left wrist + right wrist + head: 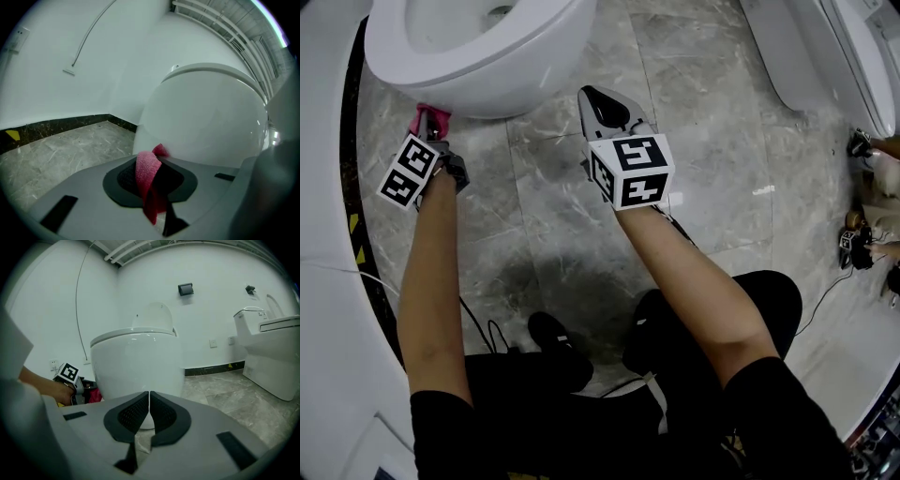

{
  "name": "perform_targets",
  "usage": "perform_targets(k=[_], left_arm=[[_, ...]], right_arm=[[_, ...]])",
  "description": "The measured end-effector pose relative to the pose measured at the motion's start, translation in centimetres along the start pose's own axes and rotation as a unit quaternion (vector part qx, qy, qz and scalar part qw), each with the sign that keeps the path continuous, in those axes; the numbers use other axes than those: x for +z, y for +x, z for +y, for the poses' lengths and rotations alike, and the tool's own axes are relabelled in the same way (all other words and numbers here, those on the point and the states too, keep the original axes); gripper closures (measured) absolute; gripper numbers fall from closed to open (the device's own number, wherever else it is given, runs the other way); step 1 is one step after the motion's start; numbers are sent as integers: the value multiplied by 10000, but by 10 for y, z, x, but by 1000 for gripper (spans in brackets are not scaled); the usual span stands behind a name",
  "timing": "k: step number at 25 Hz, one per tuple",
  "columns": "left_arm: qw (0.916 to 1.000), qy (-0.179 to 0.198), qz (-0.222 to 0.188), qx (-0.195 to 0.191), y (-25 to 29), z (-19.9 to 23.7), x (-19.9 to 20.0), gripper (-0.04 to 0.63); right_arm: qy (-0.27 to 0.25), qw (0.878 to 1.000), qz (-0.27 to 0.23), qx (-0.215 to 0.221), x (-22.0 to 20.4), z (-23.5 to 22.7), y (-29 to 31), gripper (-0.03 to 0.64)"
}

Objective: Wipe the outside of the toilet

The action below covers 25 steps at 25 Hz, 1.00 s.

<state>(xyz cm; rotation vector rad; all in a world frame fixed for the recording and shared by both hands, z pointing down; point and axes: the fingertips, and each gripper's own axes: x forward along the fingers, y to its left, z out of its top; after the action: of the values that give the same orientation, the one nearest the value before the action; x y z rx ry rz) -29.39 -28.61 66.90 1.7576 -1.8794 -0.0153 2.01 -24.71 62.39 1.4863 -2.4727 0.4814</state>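
Observation:
The white toilet [487, 56] fills the top left of the head view; its bowl wall [206, 122] looms close in the left gripper view. My left gripper [431, 127] is shut on a pink cloth [149, 174], and the cloth's tip [428, 118] rests against the lower left outside of the bowl. My right gripper [602, 105] hangs just right of the bowl, shut with nothing between its pads [149, 414]. In the right gripper view the toilet [138, 362] stands straight ahead, with the left gripper's marker cube [68, 372] at its left.
A second white toilet [834, 56] stands at the top right, also seen as the toilet [272, 357] on the right. The floor [712, 187] is grey marble tile. A curved white wall [323, 281] with a dark skirting runs along the left. Cables and small objects [862, 239] lie at the right edge.

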Motion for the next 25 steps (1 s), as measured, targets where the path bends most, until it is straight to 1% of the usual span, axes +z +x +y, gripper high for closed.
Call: perform_targets(k=[2,4,6,7,9,11,12,16,19,21,23,25], left_arm=[[9999,63,51,-112,9,8,5,523],[9994,298,39,-156,15,14,12,523],[9987,486,-131,-29,15,22,20,522],[9986,451,-246,108,12,29,22,520],[9984,175,-388,381,-2,42,13,520],[9982,-166,-365,452,-21,42,-12,520],[9983,-256,-312,417,-29,36,-27,520],[9992,-324,-2,214,-48,-8,-89,520],[9971,-678,326,-87,-54,-56,-138,520],[9938,-957,468,-324,-51,-92,-161,520],[9899,-1194,552,-536,-42,-128,-174,520],[9857,-1428,558,-701,-28,-162,-178,520]], right_arm=[[-7,10000,-17,-4,-1,-2,3,583],[0,10000,-20,-12,-4,-4,4,583],[18,10000,-18,-29,-7,-8,4,583],[39,10000,-14,-50,-9,-11,4,583],[116,9998,-1,-130,-14,-19,3,583],[255,9994,26,-237,-20,-29,2,583],[337,9990,54,-299,-24,-35,1,583],[423,9971,183,-605,-37,-66,-8,583],[455,9959,206,-759,-40,-82,-13,583],[459,9956,215,-794,-41,-87,-15,583],[446,9956,199,-803,-40,-91,-16,583],[459,9955,164,-809,-38,-94,-16,583]])
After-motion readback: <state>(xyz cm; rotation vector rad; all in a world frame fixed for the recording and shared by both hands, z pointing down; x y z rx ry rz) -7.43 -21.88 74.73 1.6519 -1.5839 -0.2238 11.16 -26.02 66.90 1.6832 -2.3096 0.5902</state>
